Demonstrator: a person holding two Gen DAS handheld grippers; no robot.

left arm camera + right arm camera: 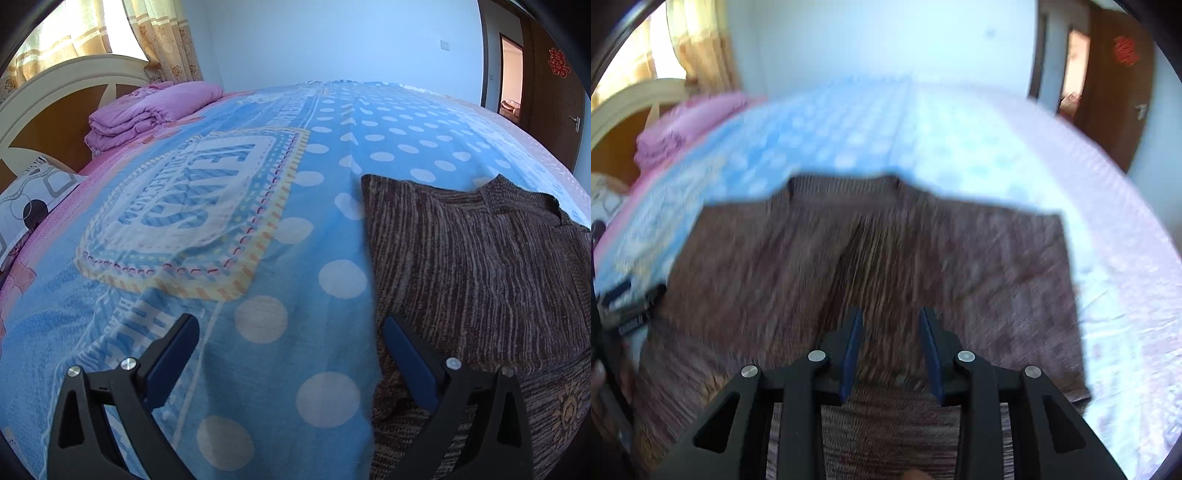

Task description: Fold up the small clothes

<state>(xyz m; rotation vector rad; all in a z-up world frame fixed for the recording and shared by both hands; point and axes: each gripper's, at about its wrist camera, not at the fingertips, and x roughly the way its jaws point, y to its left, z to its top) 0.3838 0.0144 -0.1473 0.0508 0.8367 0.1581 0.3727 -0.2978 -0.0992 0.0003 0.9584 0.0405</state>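
A brown striped knit sweater (480, 266) lies flat on the bed, neckline toward the far side. In the left wrist view my left gripper (291, 321) is open wide over the blue blanket. Its right finger (410, 362) hangs over the sweater's left edge, and nothing is between the pads. In the blurred right wrist view my right gripper (890, 314) stands over the middle of the sweater (979, 266) near its front hem. Its jaws are drawn narrow, with a ridge of the knit filling the gap between the pads. The left gripper (628, 302) shows at that view's left edge.
The bed carries a blue dotted blanket (258, 229) with a pink border. A folded pink quilt (147, 110) and a patterned pillow (33, 199) lie by the white headboard (55, 88) at the far left. A brown door (550, 107) stands at the far right.
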